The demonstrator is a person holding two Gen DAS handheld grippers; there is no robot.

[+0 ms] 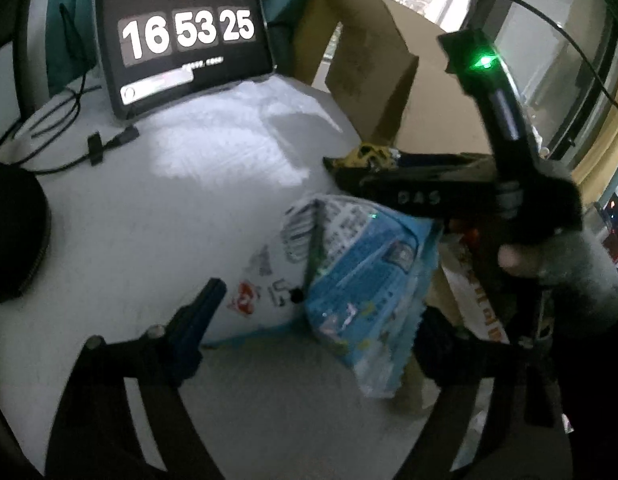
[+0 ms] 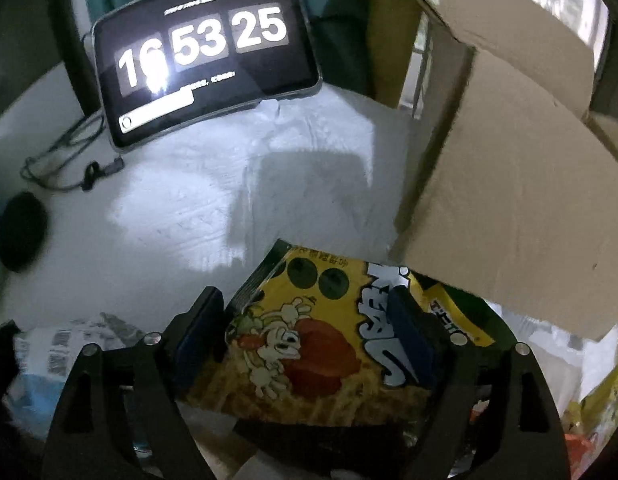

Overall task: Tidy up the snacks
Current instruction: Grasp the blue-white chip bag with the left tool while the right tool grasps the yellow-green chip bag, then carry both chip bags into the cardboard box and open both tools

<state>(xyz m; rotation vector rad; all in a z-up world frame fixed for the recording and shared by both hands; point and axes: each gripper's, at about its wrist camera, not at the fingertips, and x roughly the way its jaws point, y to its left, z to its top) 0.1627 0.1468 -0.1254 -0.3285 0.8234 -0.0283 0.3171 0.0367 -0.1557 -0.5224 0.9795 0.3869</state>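
The left gripper point(image 1: 309, 316) hangs over a blue and white snack bag point(image 1: 349, 280) that lies on the white tabletop point(image 1: 149, 220). Its fingers point(image 1: 201, 312) stand wide apart with the bag between them. The left finger is clear of the bag; the right one is hidden in shadow, so whether it touches is hard to say.

To the right in that view, a gloved hand point(image 1: 557, 236) holds the black right gripper's body above a yellow bag.

The right gripper point(image 2: 309, 344) straddles that yellow snack bag point(image 2: 309, 352), printed with a cartoon rabbit. Its blue-padded fingers point(image 2: 201, 340) are spread wide on either side of the bag, the right one overlapping the bag's lettering; no squeeze shows.

A cardboard box point(image 2: 509, 200) stands just beyond, on the right, with more packets near its base. At the far left a tablet point(image 2: 205, 56) showing a clock leans upright, with cables point(image 2: 69, 160) and a black round case point(image 2: 23, 232) nearby.
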